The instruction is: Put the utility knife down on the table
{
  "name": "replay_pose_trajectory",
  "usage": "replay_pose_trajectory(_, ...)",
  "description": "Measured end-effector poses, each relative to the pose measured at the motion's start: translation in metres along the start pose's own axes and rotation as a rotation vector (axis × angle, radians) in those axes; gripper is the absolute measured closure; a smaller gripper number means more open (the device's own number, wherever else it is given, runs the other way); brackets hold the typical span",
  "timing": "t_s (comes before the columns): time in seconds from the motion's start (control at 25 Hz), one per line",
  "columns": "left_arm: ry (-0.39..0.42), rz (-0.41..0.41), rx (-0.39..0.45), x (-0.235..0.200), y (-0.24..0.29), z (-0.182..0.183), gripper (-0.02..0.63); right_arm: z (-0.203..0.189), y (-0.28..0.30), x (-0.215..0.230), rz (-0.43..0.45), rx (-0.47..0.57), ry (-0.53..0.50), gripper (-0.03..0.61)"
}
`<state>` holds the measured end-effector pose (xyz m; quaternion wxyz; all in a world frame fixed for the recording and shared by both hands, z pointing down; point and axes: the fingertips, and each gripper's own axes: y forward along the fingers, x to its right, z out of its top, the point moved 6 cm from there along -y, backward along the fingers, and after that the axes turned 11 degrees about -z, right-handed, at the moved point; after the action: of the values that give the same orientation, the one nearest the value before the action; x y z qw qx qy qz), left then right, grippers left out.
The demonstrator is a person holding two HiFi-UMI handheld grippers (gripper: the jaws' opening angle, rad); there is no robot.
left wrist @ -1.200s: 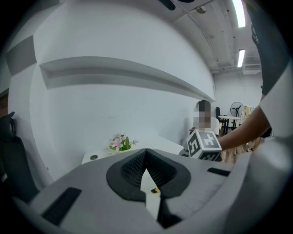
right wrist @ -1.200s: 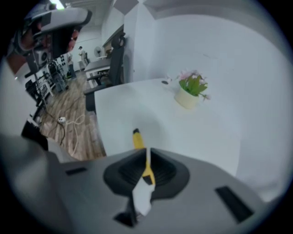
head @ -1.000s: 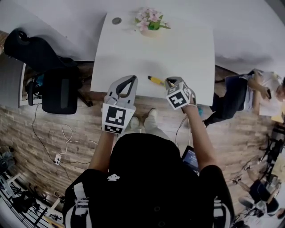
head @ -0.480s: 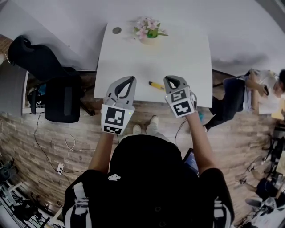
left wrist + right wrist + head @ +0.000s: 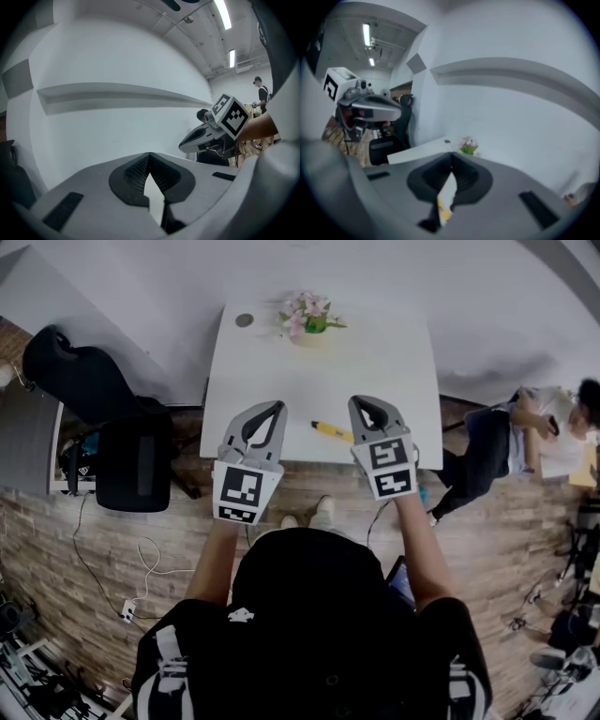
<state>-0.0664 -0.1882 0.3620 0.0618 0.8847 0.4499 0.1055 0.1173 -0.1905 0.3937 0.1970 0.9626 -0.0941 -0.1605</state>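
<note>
The yellow utility knife point(image 5: 328, 430) lies flat on the white table point(image 5: 281, 371) near its front edge, between my two grippers and touching neither. A sliver of the knife point(image 5: 444, 213) shows through the gap under the right jaws. My right gripper point(image 5: 366, 405) is raised above the table edge just right of the knife, its jaws shut with nothing in them. The left gripper point(image 5: 276, 408) hangs to the knife's left, jaws also shut and empty. In the gripper views both pairs of tips meet: the left gripper point(image 5: 150, 155) and the right gripper point(image 5: 451, 155).
A pot of pink flowers point(image 5: 306, 313) and a small round dark disc point(image 5: 245, 321) sit at the table's far edge. A black office chair point(image 5: 131, 460) stands left of the table. A seated person point(image 5: 525, 432) is at the right. Cables lie on the wooden floor.
Both grippers have risen, the right one more. The right gripper has come up off the knife's end and tipped from pointing down to nearly level. The knife stays on the table.
</note>
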Motion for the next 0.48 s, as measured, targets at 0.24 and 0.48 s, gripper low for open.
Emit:
replay_pose_trajectory(0.24,0.033,0.011,0.038,0.002,-0.005,0.015,0.6,0.026,-0.027,0.007,-0.038,0.11,0.02,0.545)
replay_pose_trajectory(0.48,0.064,0.02,0.086,0.006,-0.008,0.037,0.6,0.05,-0.051,0.015,-0.063,0.2,0.041,0.545)
